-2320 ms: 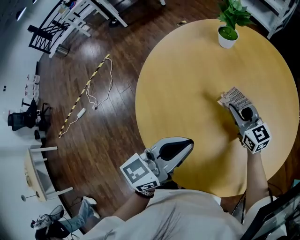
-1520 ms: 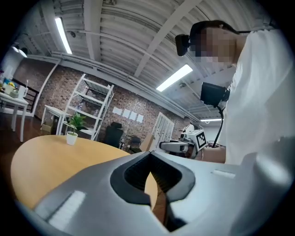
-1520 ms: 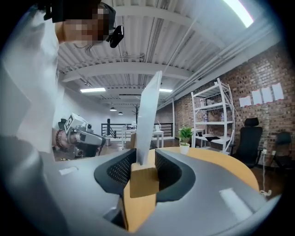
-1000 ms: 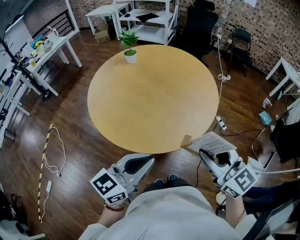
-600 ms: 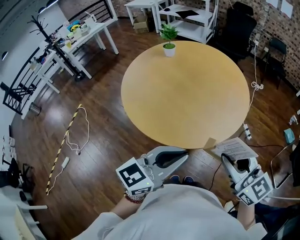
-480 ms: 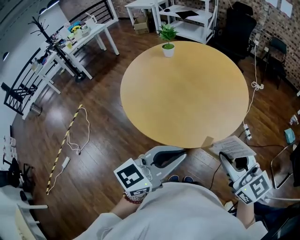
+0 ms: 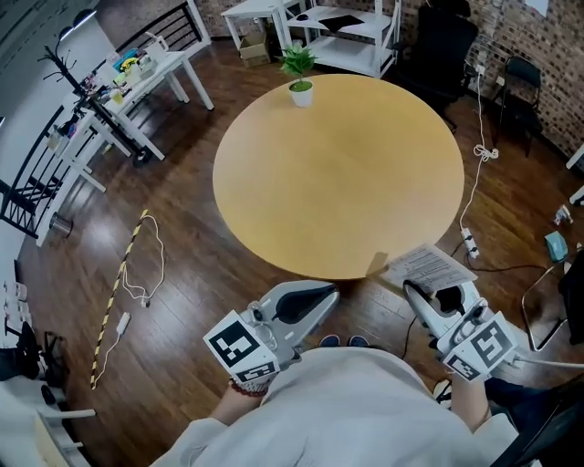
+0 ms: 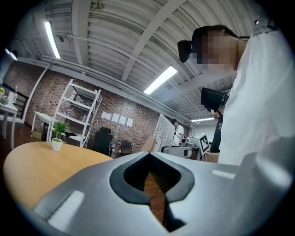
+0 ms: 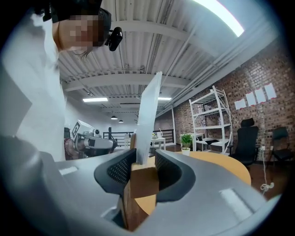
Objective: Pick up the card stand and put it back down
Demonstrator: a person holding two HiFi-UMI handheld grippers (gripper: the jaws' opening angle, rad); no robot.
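Observation:
The card stand is a small wooden block [image 9: 140, 191] with a white printed card [image 9: 148, 115] upright in it. My right gripper [image 9: 144, 161] is shut on the block. In the head view the right gripper [image 7: 418, 294] holds the card [image 7: 427, 266] just off the near right edge of the round yellow table [image 7: 338, 173], above the wooden floor. My left gripper [image 7: 306, 296] hangs near the table's near edge, close to my body. In the left gripper view the left gripper [image 8: 150, 159] is shut with nothing between its jaws.
A small potted plant [image 7: 299, 77] stands at the table's far edge. White shelves [image 7: 319, 27], black chairs [image 7: 443, 46] and white side tables [image 7: 137, 82] ring the table. Cables [image 7: 137, 264] trail on the floor at left and right. Another person [image 8: 179, 133] stands in the background.
The card stand was on the table with the right gripper at it; now it is held off the table's near edge. Over the last second both grippers keep much the same pose while the view shifts.

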